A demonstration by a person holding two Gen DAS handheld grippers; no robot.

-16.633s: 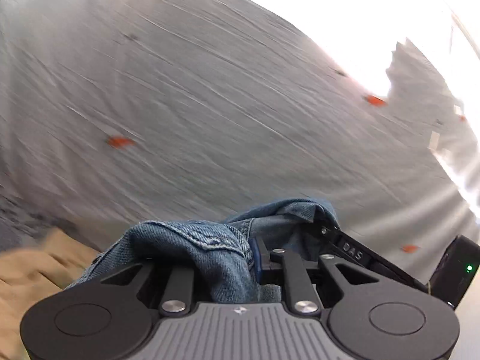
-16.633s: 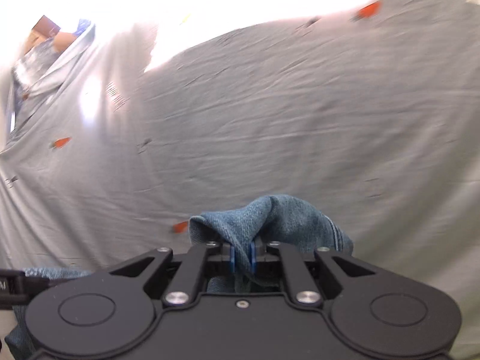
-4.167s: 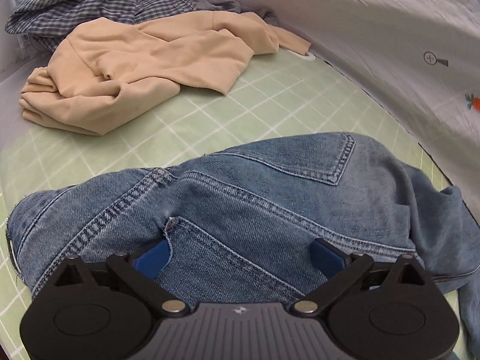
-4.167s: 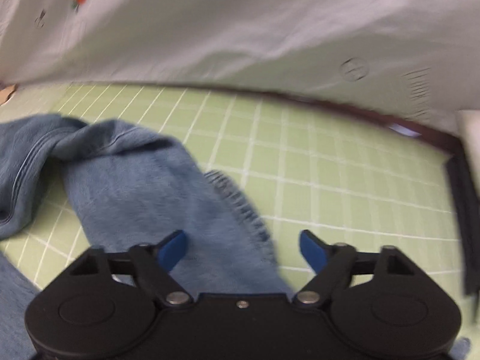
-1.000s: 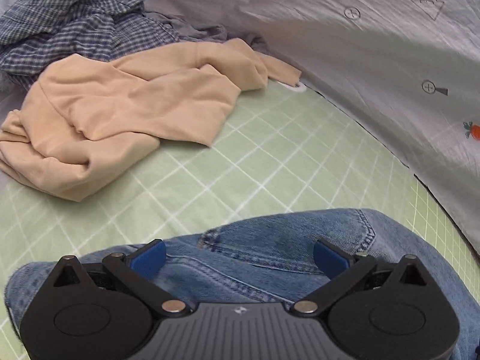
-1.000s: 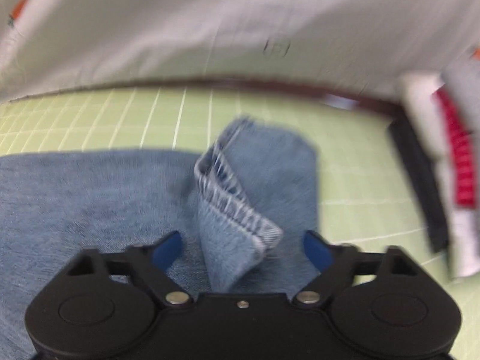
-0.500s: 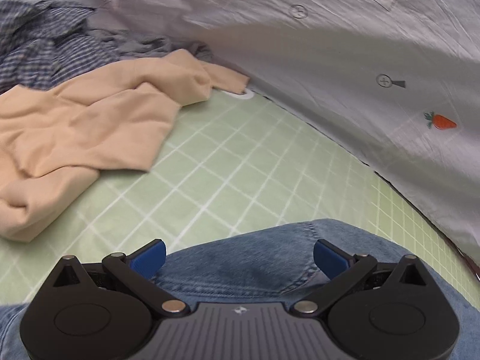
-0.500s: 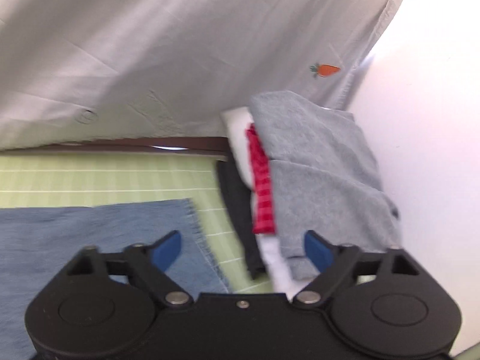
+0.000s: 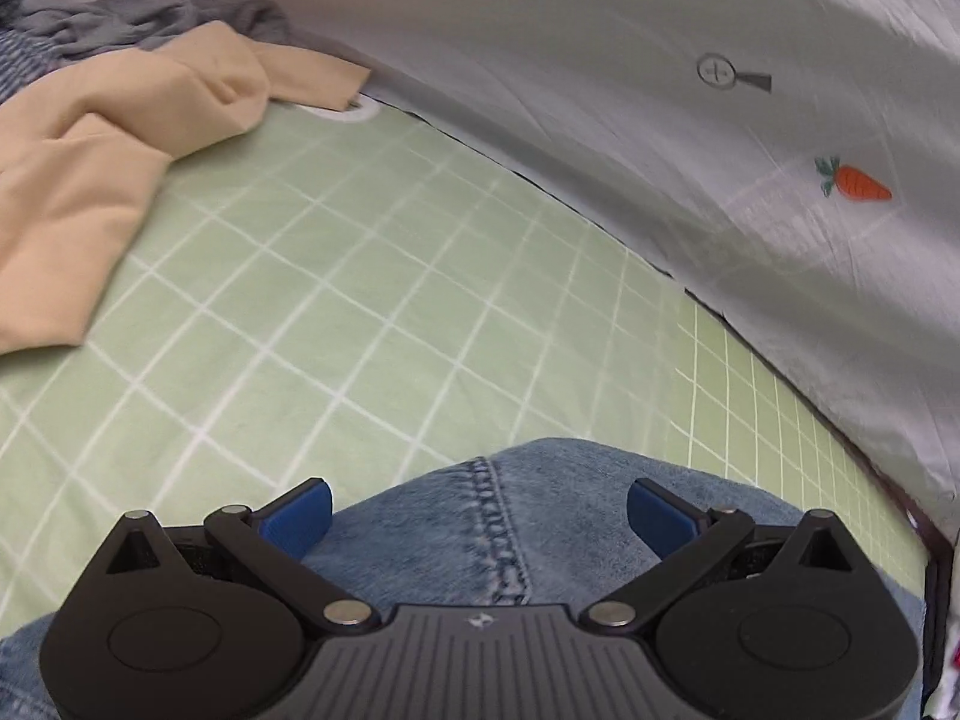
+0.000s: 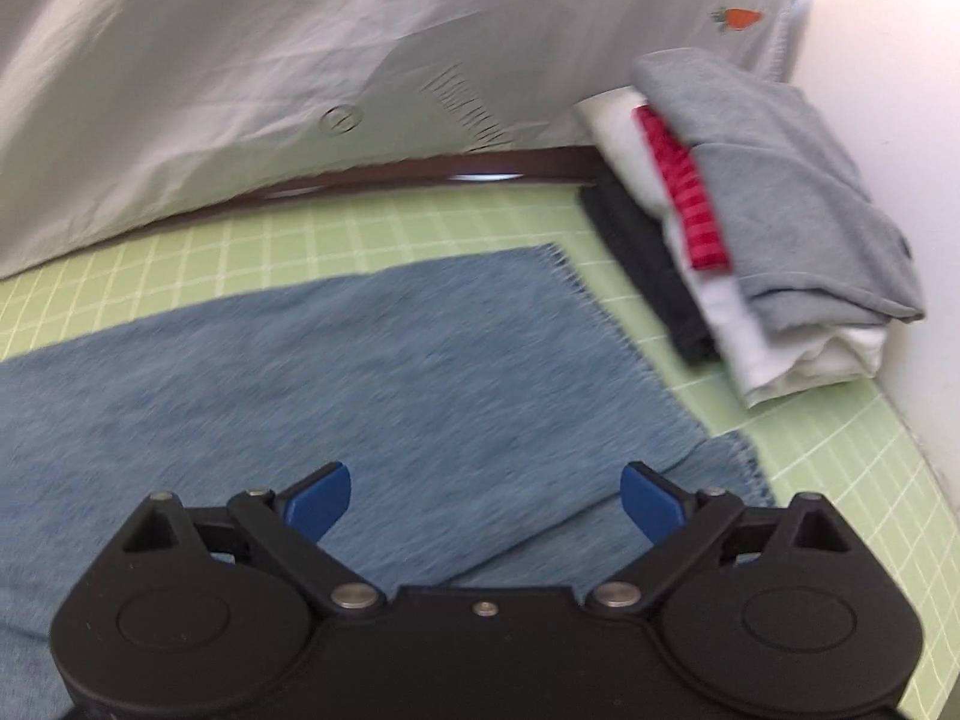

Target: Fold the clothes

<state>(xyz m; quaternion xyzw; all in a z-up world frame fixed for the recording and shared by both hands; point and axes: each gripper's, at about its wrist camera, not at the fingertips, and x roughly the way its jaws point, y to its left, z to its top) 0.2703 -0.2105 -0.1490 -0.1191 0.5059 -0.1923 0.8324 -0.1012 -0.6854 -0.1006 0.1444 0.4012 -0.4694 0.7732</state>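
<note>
Right wrist view shows the jeans (image 10: 372, 372) lying flat on the green grid mat (image 10: 840, 480), their frayed hem end pointing toward the stack of folded clothes (image 10: 774, 228), which sits just beside that hem at the mat's edge. The right gripper (image 10: 483, 501) is above the denim with its blue-tipped fingers (image 10: 315, 501) spread wide and nothing between them. Behind the jeans a grey sheet (image 10: 252, 72) with a small carrot print rises from the mat's far border. From the left wrist view, a seamed part of the jeans (image 9: 510, 516) lies under the left gripper (image 9: 480, 513), whose fingers (image 9: 297, 513) are likewise spread apart and empty. Well away from the jeans, across bare mat (image 9: 360, 300), a crumpled beige garment (image 9: 102, 168) lies with dark grey cloth (image 9: 150, 24) behind it, against the same sheet (image 9: 660, 60).
</note>
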